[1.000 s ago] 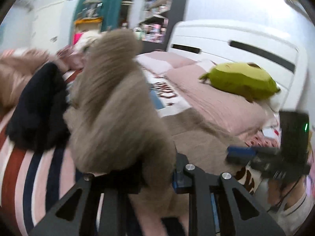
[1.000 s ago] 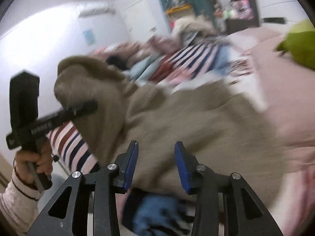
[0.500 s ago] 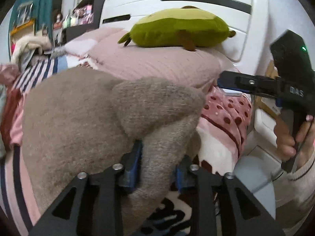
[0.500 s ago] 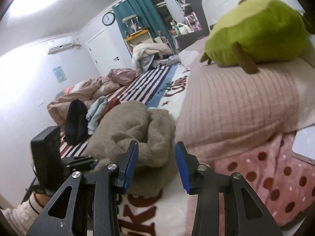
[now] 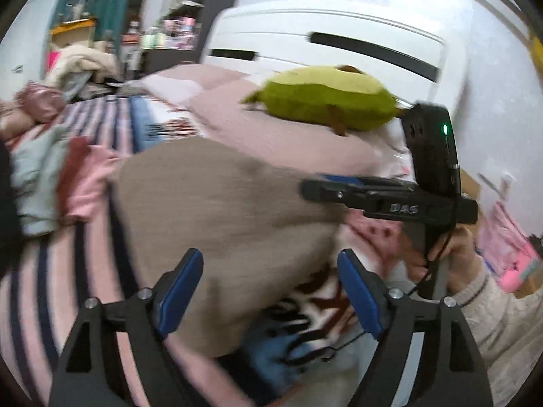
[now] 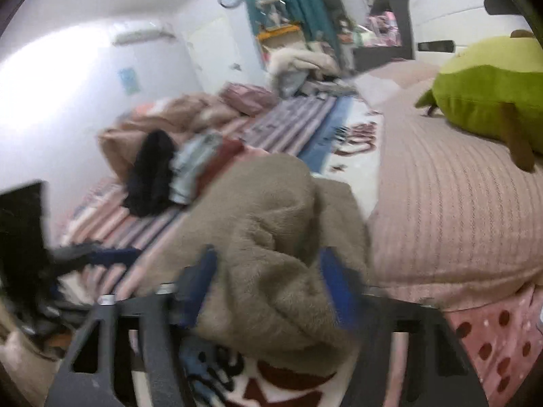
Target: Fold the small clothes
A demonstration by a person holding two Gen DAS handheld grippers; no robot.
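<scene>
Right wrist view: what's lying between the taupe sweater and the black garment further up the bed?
In the right wrist view, a light blue-grey garment and a dark red one lie bunched between the taupe sweater and the black garment.

A bed (image 6: 441,224) is carrying a tan sweater (image 6: 271,237); beyond the sweater a clothes pile (image 6: 180,166) is lying, and a green plush toy (image 6: 492,98) is resting to its right.

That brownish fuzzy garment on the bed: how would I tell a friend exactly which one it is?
Start at the white headboard and the green plush toy on the pink pillow. Just in front of the pillow, near the bed's edge, lies the taupe fleece garment. Unlike the black, pale blue and red clothes piled farther along, it is large, fuzzy and plain taupe.
</scene>
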